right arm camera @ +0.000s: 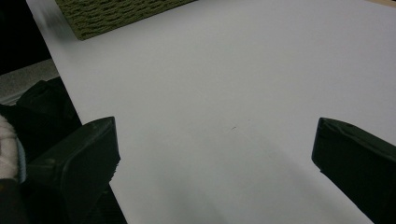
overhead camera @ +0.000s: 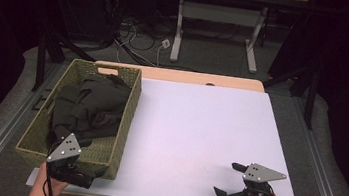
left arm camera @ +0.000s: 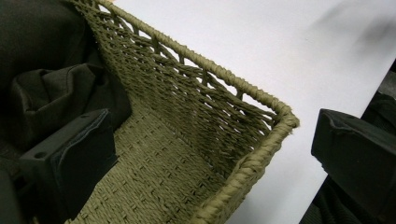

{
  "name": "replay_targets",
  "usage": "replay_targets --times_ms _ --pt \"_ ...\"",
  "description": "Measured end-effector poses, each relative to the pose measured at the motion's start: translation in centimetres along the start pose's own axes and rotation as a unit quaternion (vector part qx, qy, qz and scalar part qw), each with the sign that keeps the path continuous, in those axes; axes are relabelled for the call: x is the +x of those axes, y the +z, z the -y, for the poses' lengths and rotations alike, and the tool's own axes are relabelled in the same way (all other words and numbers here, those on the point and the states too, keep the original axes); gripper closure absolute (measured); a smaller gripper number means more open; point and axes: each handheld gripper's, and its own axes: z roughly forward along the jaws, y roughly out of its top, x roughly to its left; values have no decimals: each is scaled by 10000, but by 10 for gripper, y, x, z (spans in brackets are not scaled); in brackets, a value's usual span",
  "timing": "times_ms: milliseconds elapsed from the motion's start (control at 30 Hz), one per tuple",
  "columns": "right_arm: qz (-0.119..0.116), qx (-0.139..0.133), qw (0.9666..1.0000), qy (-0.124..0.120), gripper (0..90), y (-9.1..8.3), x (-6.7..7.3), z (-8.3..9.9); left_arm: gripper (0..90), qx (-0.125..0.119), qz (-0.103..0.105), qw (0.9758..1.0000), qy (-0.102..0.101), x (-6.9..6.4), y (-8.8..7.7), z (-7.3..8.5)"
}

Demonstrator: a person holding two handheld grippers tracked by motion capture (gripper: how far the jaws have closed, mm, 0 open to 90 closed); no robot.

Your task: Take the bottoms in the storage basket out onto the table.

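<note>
A woven olive basket (overhead camera: pixel 130 113) stands on the left side of the white table (overhead camera: pixel 199 126), with a crumpled dark cloth (overhead camera: pixel 91 105) piled inside it. My left gripper (overhead camera: pixel 83 173) is at the basket's near corner. In the left gripper view its jaws stand wide apart around the basket wall (left arm camera: pixel 252 95), one inside near the cloth (left arm camera: pixel 51 88) and one outside; the left gripper (left arm camera: pixel 212 126) is open. My right gripper (overhead camera: pixel 228 178) rests low at the table's near right, open, with bare table (right arm camera: pixel 233 70) between the jaws of the right gripper (right arm camera: pixel 215 128). The basket (right arm camera: pixel 112 14) lies far off.
A strip of wooden tabletop (overhead camera: pixel 190 77) shows behind the white sheet. Beyond it are a desk on white legs (overhead camera: pixel 178 33) and cables on the floor (overhead camera: pixel 134 37). Black stand legs (overhead camera: pixel 41 56) flank the table. The table's near edge is just under both hands.
</note>
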Motion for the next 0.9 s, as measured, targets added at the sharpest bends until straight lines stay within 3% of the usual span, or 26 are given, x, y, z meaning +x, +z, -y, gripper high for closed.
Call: replay_targets --times_ms 400,900 --pt "30 -35 10000 -22 7 1 0 0 0 -15 -137 9999 -65 0 -1 -1" --pt "47 72 10000 46 10 1 0 1 0 -4 -494 9987 -136 5 -12 -5"
